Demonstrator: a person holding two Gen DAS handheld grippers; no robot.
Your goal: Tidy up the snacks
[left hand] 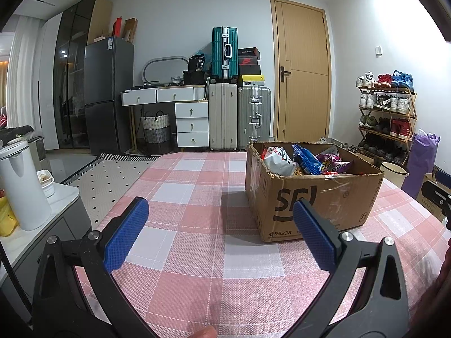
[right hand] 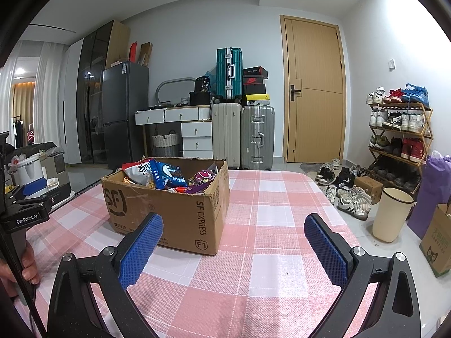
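A brown cardboard box marked SF stands on the pink checked tablecloth. It holds several snack bags: a white one, a blue one and a purple one. My left gripper is open and empty, just left of and in front of the box. In the right wrist view the box lies ahead to the left with the blue bag on top. My right gripper is open and empty, right of the box. The left gripper shows at the far left.
A side counter with a white kettle stands left of the table. Right of the table on the floor are a cream bin, a purple bag, a small carton, loose shoes and a shoe rack. Suitcases, drawers and a door stand behind.
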